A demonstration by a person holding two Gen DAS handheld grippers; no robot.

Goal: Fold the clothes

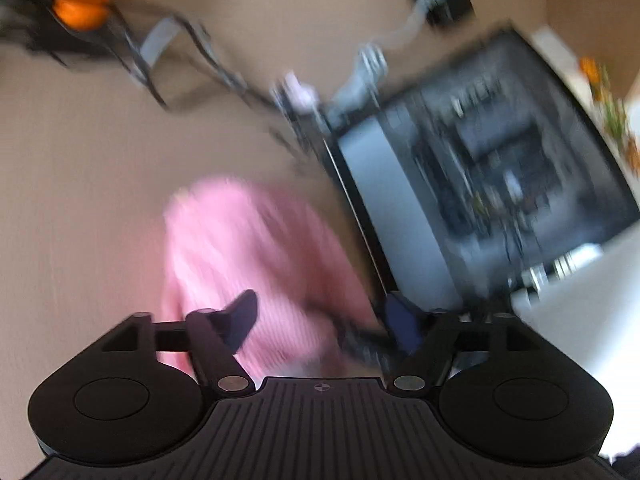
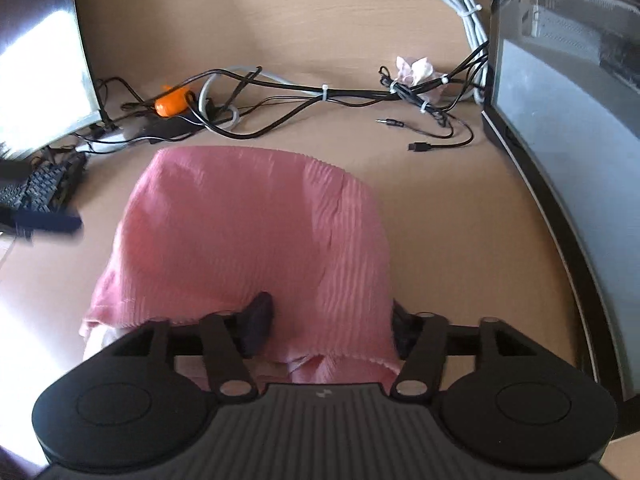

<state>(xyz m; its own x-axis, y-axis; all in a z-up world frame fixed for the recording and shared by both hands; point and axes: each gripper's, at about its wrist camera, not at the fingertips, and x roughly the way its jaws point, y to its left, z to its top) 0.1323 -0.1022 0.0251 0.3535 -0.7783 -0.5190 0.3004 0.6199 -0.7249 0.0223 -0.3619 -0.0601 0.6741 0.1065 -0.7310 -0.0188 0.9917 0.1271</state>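
Observation:
A pink ribbed garment (image 2: 248,248) lies folded on the tan desk. My right gripper (image 2: 328,324) is open, its two dark fingers spread wide on either side of the garment's near edge. The cloth lies between and over them. In the blurred left wrist view the same pink garment (image 1: 248,264) lies ahead of my left gripper (image 1: 324,320), which is open with its fingers apart above the cloth's near part. The left gripper's blue-tipped finger (image 2: 44,222) shows blurred at the left edge of the right wrist view.
A tangle of black and grey cables (image 2: 320,96) with an orange clip (image 2: 172,104) lies behind the garment. A computer case (image 2: 568,128) stands at the right, a monitor (image 2: 36,52) and keyboard (image 2: 36,188) at the left. A crumpled tissue (image 2: 416,70) rests by the cables.

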